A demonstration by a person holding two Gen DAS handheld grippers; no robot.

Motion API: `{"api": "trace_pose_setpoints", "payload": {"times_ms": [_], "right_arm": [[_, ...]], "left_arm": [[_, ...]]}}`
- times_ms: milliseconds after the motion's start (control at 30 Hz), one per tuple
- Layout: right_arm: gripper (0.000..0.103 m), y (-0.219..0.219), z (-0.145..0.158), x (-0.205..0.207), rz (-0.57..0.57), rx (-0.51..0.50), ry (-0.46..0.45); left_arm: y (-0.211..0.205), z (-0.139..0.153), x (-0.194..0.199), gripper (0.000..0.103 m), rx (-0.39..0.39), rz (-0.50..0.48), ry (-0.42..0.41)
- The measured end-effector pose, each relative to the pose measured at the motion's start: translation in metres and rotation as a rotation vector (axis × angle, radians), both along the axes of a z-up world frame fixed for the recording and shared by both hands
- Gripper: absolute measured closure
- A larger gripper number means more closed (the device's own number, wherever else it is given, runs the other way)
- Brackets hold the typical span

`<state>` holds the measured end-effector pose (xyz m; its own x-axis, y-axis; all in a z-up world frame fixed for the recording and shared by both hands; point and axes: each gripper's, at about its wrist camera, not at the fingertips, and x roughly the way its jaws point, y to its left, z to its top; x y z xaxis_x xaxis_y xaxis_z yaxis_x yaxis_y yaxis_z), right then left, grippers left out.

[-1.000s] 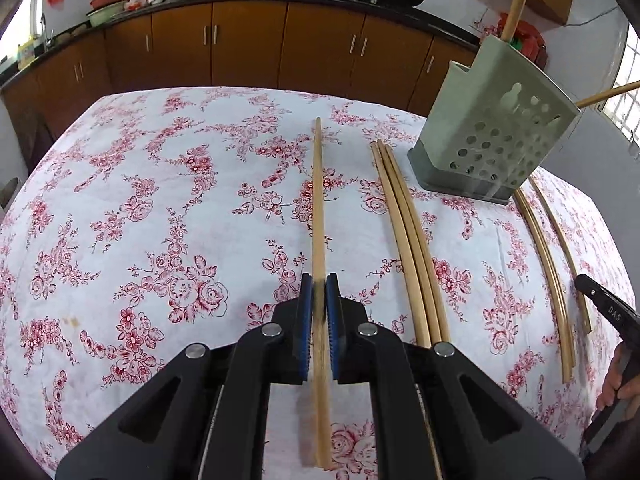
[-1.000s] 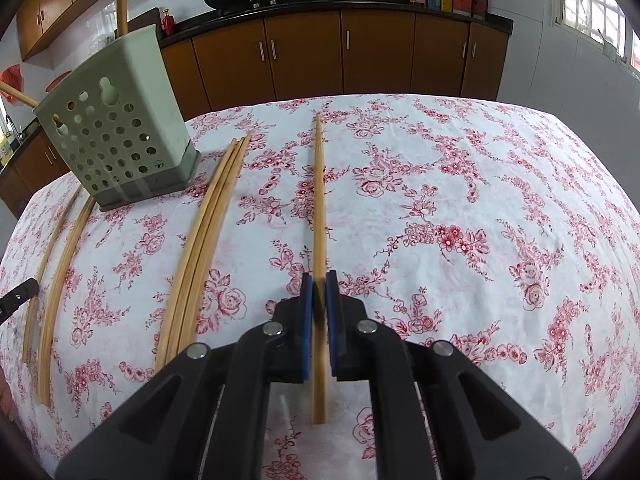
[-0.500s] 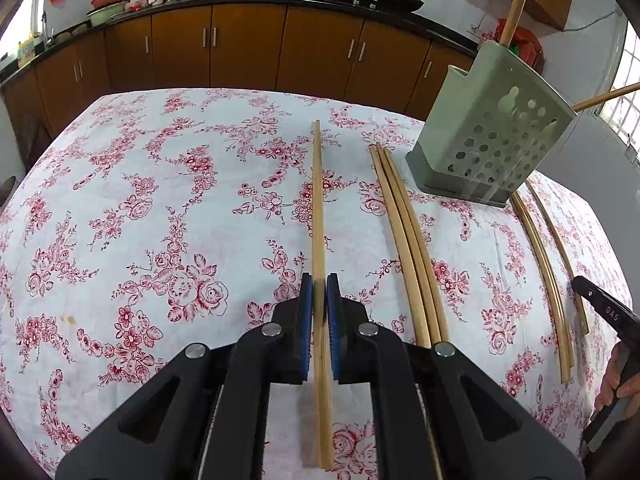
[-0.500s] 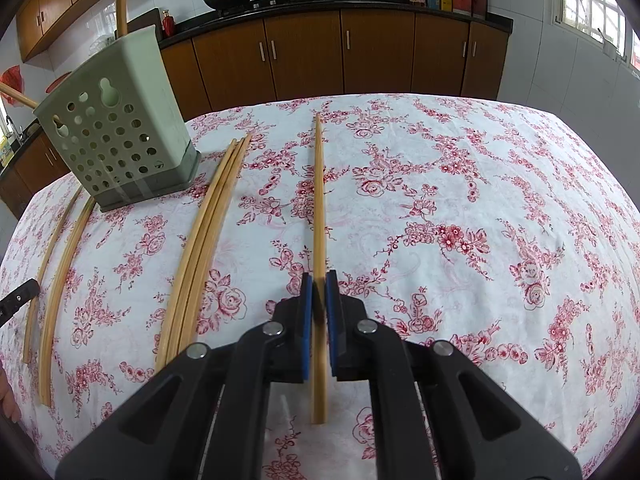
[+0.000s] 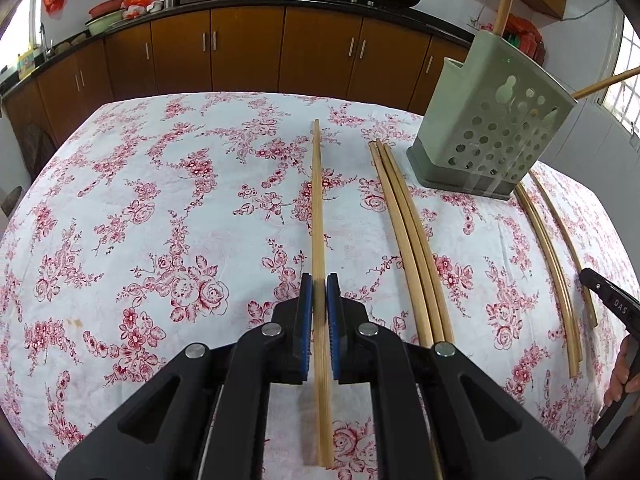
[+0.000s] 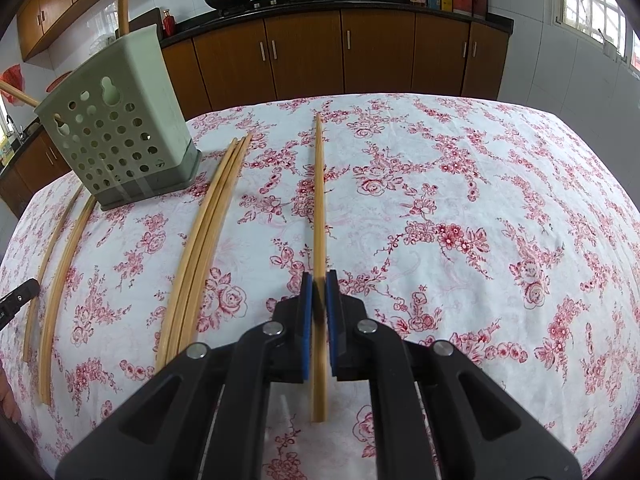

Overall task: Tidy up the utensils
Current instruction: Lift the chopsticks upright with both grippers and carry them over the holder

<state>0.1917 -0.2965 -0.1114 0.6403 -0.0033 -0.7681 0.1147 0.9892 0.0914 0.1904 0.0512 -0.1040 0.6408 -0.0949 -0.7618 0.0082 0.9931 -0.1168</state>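
Note:
My left gripper (image 5: 319,286) is shut on a long bamboo chopstick (image 5: 317,208) that points away over the floral tablecloth. My right gripper (image 6: 319,282) is shut on another bamboo chopstick (image 6: 319,200) in the same way. A green perforated utensil holder (image 5: 490,120) stands at the far right of the left wrist view and at the far left of the right wrist view (image 6: 116,128), with two chopsticks sticking out of it. A bundle of three chopsticks (image 5: 408,232) lies beside it, also in the right wrist view (image 6: 204,232).
More chopsticks (image 5: 548,240) lie beyond the holder, seen too in the right wrist view (image 6: 60,264). The other gripper's tip (image 5: 608,300) shows at the right edge. Brown kitchen cabinets (image 6: 344,52) and a counter with woks stand behind the table.
Both held chopsticks have lifted slightly; the left view has risen a little, so the holder sits lower in frame. Both grips are unchanged.

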Motion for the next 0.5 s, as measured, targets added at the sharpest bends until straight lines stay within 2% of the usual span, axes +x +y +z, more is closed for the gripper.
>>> {"api": "trace_pose_setpoints", "payload": {"times_ms": [233,400,500], "right_arm": [[0.095,0.0,0.0,-0.002,0.003,0.003,0.001],[0.095,0.0,0.002,-0.006,0.015,0.014,0.002],[0.095,-0.003,0.016,-0.014,0.015,0.037,-0.042]], "left_arm": [[-0.001,0.0,-0.008,0.095,0.005,-0.005,0.001],[-0.008,0.0,-0.012,0.095,0.06,-0.013,0.004],[-0.009,0.005,-0.013,0.096,0.045,-0.025,0.022]]}}
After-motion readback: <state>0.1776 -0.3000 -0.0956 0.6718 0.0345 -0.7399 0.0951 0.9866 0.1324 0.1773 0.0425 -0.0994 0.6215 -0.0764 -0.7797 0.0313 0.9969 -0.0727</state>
